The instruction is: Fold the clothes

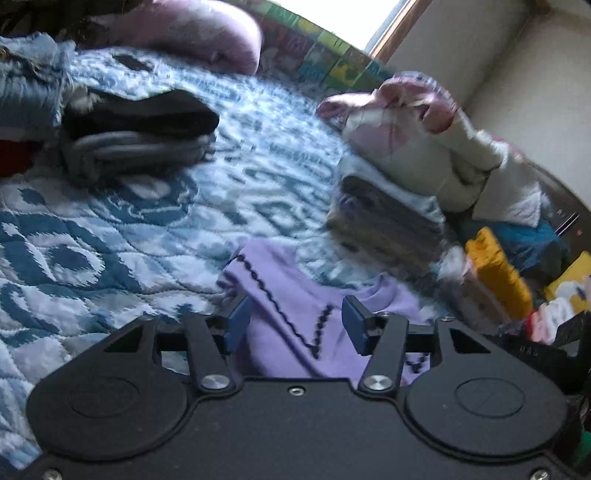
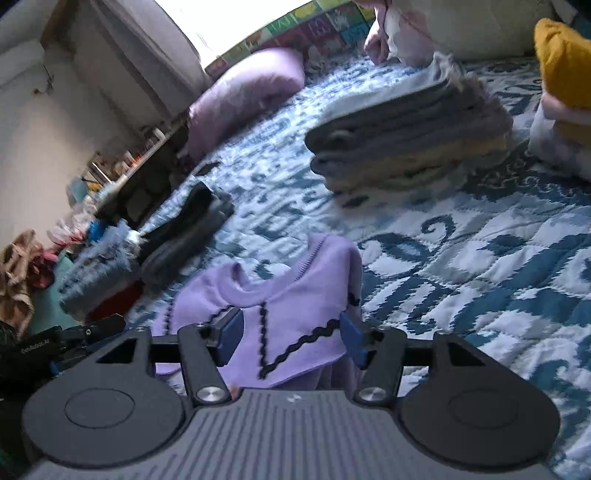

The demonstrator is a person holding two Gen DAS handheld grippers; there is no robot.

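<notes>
1. Quilt point(image 1: 110, 240): blue-white, spread beneath both grippers.
2. Folded stack point(image 2: 410, 140): ahead, right of right gripper point(image 2: 291, 338).
3. Lilac top point(image 1: 295, 317): on quilt, between each gripper's parted, unpressing jaws.
4. Left gripper point(image 1: 295, 323): released; right likewise.

Daylight blows out the bright window point(image 1: 343, 18) behind the bed, leaving the blue-and-white patterned quilt point(image 1: 110, 240) fairly dim. Both fisheye views bend at their edges. Motion blur smears the folded grey clothes stack point(image 2: 410, 129), perhaps towels.
</notes>
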